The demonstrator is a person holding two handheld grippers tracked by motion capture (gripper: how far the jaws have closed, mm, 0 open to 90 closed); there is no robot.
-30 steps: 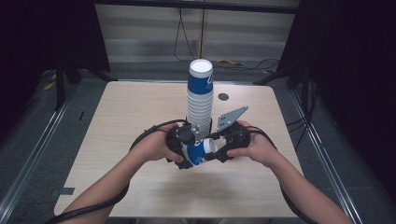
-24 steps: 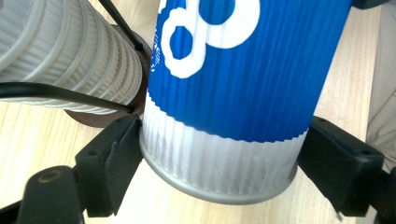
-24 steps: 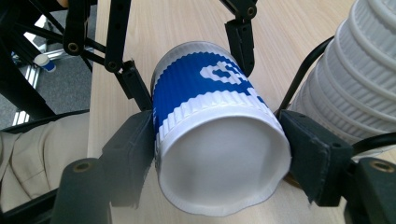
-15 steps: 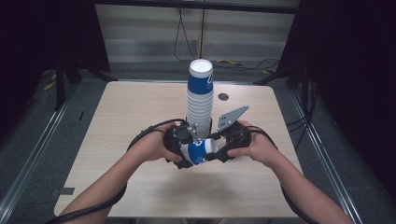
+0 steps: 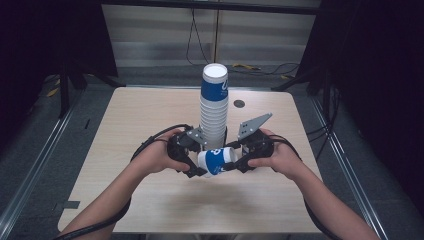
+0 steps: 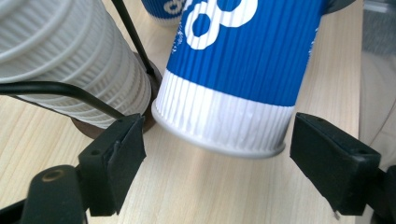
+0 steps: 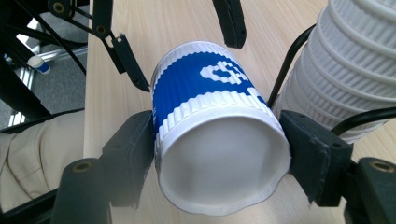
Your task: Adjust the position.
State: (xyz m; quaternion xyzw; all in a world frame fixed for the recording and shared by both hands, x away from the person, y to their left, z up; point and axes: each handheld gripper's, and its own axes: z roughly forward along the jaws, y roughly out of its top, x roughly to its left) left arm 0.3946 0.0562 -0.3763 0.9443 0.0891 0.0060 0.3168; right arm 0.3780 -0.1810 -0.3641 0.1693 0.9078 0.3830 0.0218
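The blue cup lies gripped in the right gripper, left gripper open, cup stack just behind.

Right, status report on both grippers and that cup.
Right gripper shut on loose cup, held sideways. Left gripper open around its rim, jaws just closing, not touching. Cup stack close behind.

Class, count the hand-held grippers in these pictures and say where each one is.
2. The left hand-held gripper sits at one end of the lying blue cup; the right hand-held gripper grips its other end, before the cup stack.
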